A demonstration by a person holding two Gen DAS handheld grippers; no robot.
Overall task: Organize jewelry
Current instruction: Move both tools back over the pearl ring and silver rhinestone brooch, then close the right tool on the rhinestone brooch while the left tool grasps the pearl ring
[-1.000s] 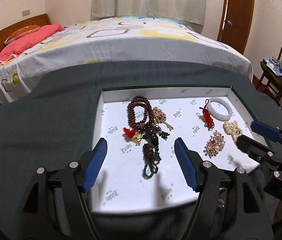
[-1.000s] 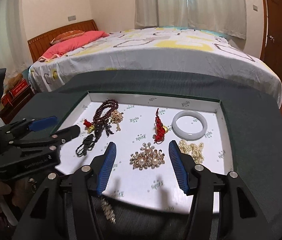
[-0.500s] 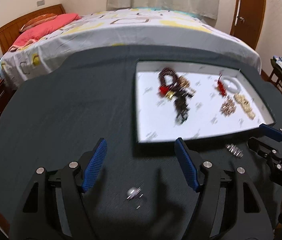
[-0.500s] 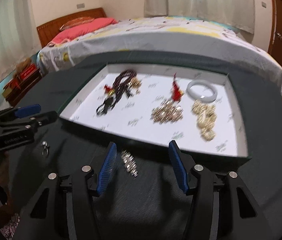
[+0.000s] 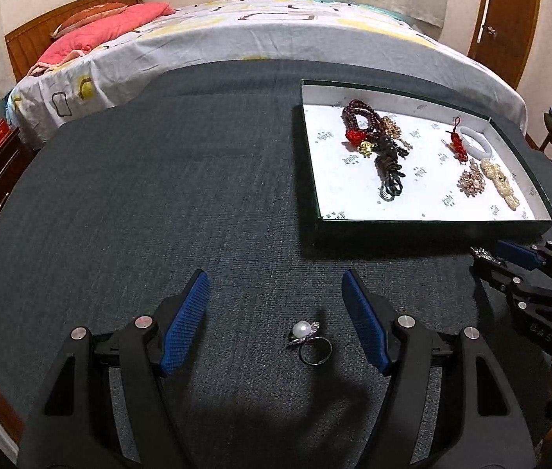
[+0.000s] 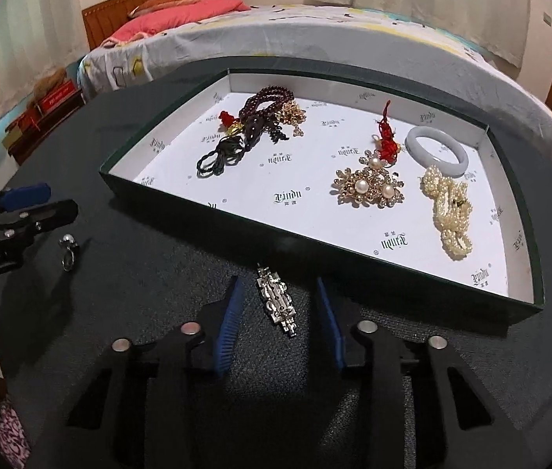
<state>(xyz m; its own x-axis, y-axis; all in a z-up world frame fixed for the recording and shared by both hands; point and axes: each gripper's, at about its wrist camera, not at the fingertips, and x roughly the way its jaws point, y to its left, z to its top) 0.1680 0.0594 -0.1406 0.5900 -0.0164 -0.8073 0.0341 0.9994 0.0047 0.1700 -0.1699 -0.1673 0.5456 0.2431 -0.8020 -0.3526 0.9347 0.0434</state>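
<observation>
Dark cloth covers the table [image 5: 158, 179], with a bed [image 5: 276, 27] behind it. On the cloth sits a green tray [image 6: 526, 273] holding beads [image 6: 272, 101], a bangle [image 6: 436, 150], a brooch [image 6: 370, 187] and pearls [image 6: 450, 211]. Left gripper [image 5: 276, 312] is spread wide over a pearl ring [image 5: 309, 338] lying on the cloth, touching nothing. Right gripper [image 6: 280, 312] is parted around a silver clip [image 6: 278, 301] just in front of the tray, fingers not touching it.

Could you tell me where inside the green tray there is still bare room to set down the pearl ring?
In the green tray, the white lining is bare along the near-left wall, below the dark cord bundle, and in the middle strip between that bundle and the gold pearl brooch. The right side is crowded: brooch, cream bead bracelet, pale jade bangle, red tassel charm.
</observation>
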